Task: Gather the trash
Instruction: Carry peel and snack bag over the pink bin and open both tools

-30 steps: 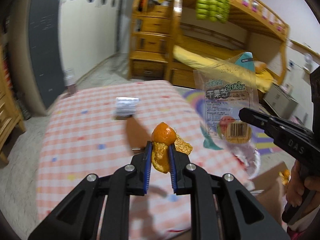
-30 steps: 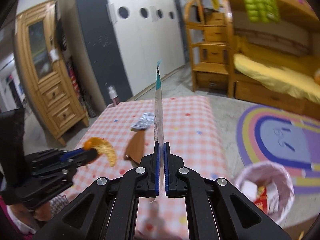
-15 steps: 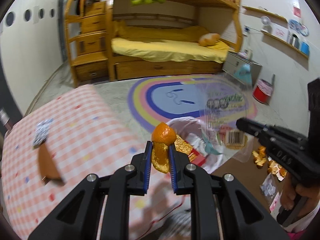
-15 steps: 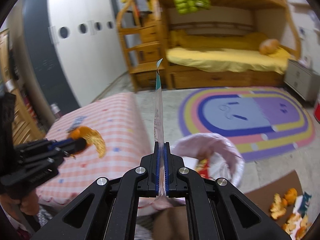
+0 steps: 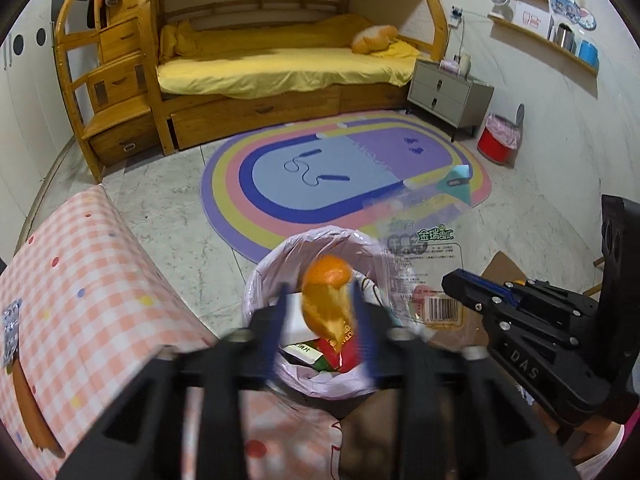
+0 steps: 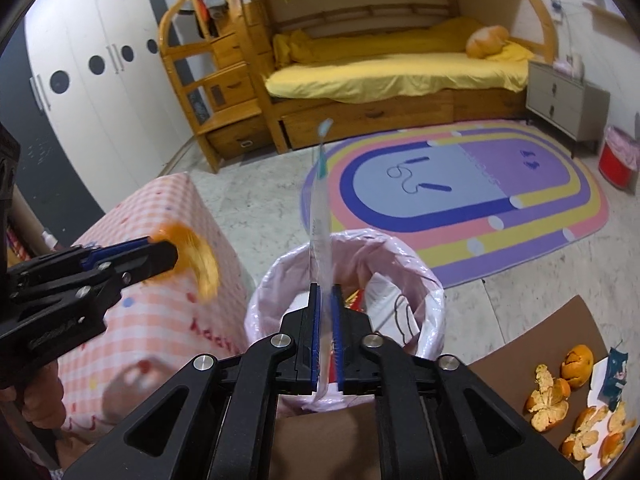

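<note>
1. While the left gripper (image 5: 322, 322) hangs over the bin (image 5: 260, 280), the left wrist view shows its blue fingers (image 5: 279, 328) blurred and opening, well apart. Orange peel (image 5: 328, 304) sits between them, seemingly clear of the pads; contact is uncertain through the blur. The bin, lined with a pink bag, already holds wrappers. To its left stands the bench (image 5: 80, 280) under a pink checked cloth. The right gripper (image 5: 450, 280) enters from the right with a clear printed wrapper (image 5: 424, 264) at its tip, above the bin's right rim.

2. Seen from the right wrist view, the right gripper (image 6: 325, 334) has fingers (image 6: 315, 332) just opening, a narrow gap between them. The wrapper (image 6: 320, 220) stands edge-on in that gap over the bin (image 6: 400, 252); whether the pads press it cannot be told. The left gripper (image 6: 170, 256) shows at left with the blurred peel (image 6: 200, 264) at its tip, before the bench (image 6: 160, 320). More peel pieces (image 6: 560, 396) lie on brown card (image 6: 520, 360) on the floor, lower right.
</note>
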Available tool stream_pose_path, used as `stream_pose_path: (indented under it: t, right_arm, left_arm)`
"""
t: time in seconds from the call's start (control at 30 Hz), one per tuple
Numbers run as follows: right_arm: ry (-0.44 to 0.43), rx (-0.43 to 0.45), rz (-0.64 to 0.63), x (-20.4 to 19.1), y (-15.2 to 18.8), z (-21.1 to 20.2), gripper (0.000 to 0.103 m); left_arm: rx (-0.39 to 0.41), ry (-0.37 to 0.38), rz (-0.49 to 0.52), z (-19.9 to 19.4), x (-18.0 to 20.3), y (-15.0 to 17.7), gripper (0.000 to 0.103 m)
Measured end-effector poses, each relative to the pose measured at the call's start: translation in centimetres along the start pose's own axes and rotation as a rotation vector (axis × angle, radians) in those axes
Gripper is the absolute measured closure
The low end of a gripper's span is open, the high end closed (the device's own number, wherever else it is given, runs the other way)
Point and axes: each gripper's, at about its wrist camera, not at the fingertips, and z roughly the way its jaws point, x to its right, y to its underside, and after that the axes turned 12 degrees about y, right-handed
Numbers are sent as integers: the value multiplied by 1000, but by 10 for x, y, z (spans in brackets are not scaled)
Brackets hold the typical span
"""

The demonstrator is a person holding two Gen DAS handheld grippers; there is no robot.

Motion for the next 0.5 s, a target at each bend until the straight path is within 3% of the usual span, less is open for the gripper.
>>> stream_pose_path:
  t: [0.03, 0.1, 0.5]
  right_arm:
    - [0, -16, 10, 2, 0, 6, 89]
    - [-5, -42, 40, 7, -2, 13, 75]
    - [-79, 38, 43, -1, -7, -47, 73]
  left_arm:
    - [-1, -2, -14, 1, -3, -1, 36]
    - [10, 1, -44, -3, -9, -2, 36]
    - [100, -127, -110, -67, -25, 18, 35]
